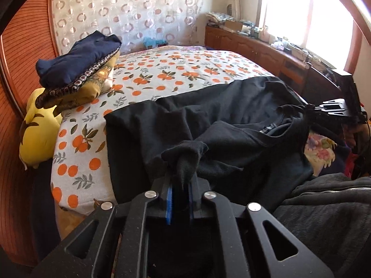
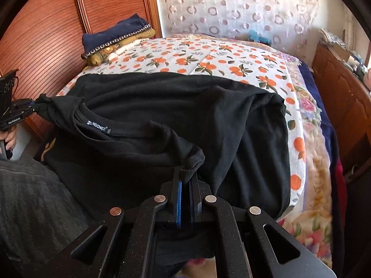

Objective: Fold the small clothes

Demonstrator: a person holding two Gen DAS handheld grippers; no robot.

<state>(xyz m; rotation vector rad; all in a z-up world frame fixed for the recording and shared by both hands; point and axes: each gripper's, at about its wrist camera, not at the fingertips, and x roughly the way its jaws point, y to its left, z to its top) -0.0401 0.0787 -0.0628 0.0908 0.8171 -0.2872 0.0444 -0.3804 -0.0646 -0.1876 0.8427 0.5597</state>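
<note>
1. While both grippers clamp cloth, the black T-shirt [image 2: 162, 106] lies spread across the near half of the bed, collar toward the camera, neck label [image 2: 98, 125] face up.
2. Left gripper [image 1: 183, 176]: fingers narrow, a bunched shoulder fold pinched between the blue pads [image 1: 170, 199].
3. Right gripper [image 2: 186, 176]: fingers pressed together on the opposite shoulder fold; in the left wrist view it sits at 3 o'clock, cloth pulled taut from it.
4. Orange-print bedsheet [image 1: 176, 74] bare beyond the shirt, toward 12 o'clock.
5. Folded pile with a navy garment [image 1: 78, 58] on top at 10 o'clock, against the wooden headboard [image 1: 25, 53].
6. Yellow pillow [image 1: 37, 129] at 9 o'clock in the left wrist view.
7. Person's dark grey sleeve [image 2: 34, 199] at 8 o'clock in the right wrist view.
</note>
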